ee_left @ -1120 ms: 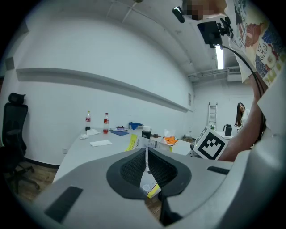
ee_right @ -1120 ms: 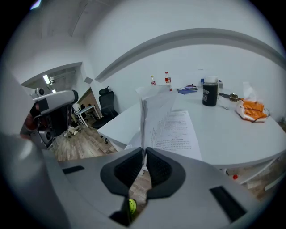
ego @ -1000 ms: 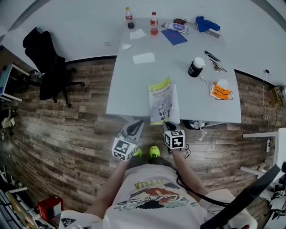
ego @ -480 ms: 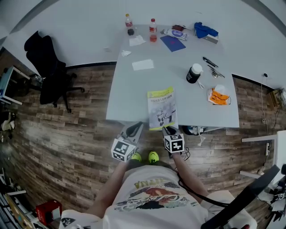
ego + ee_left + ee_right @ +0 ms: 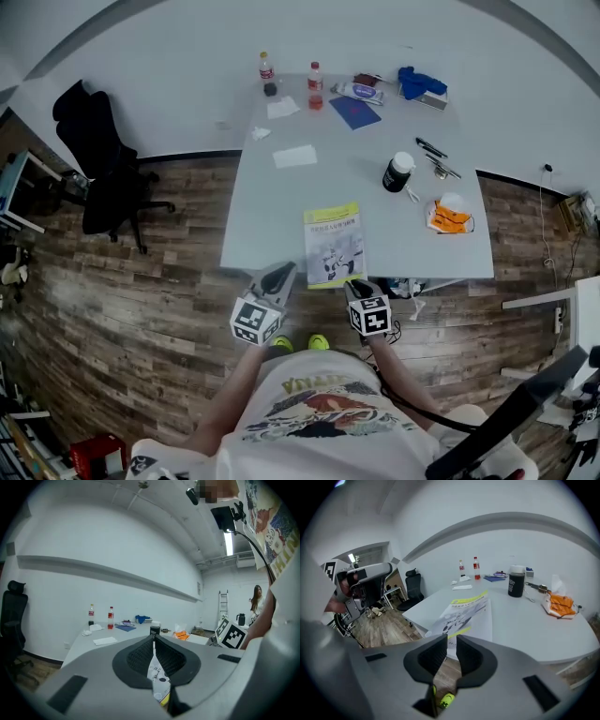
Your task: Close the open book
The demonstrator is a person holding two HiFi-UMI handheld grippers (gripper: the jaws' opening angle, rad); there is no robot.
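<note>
The book (image 5: 335, 244) lies shut and flat near the front edge of the grey table (image 5: 272, 206), its yellow-green and white cover facing up. My right gripper (image 5: 357, 285) hangs just off the table's edge below the book's near right corner. In the right gripper view its jaws (image 5: 449, 641) are opening with nothing between them, and the book (image 5: 466, 611) lies just beyond the tips. My left gripper (image 5: 281, 274) hovers left of the book's near corner, apart from it. Its tips (image 5: 153, 639) meet, and the book's print (image 5: 154, 674) shows through the slit behind them.
A black cup (image 5: 396, 172), pens (image 5: 433, 155) and an orange packet (image 5: 446, 214) lie at the table's right. Two bottles (image 5: 265, 67), a blue folder (image 5: 354, 112), a blue cloth (image 5: 417, 82) and white paper (image 5: 295, 156) sit further back. A black office chair (image 5: 98, 155) stands left.
The book's cover, partly raised with a white page showing beside it, has come down flat. The right gripper has drawn back off the book's near edge.
</note>
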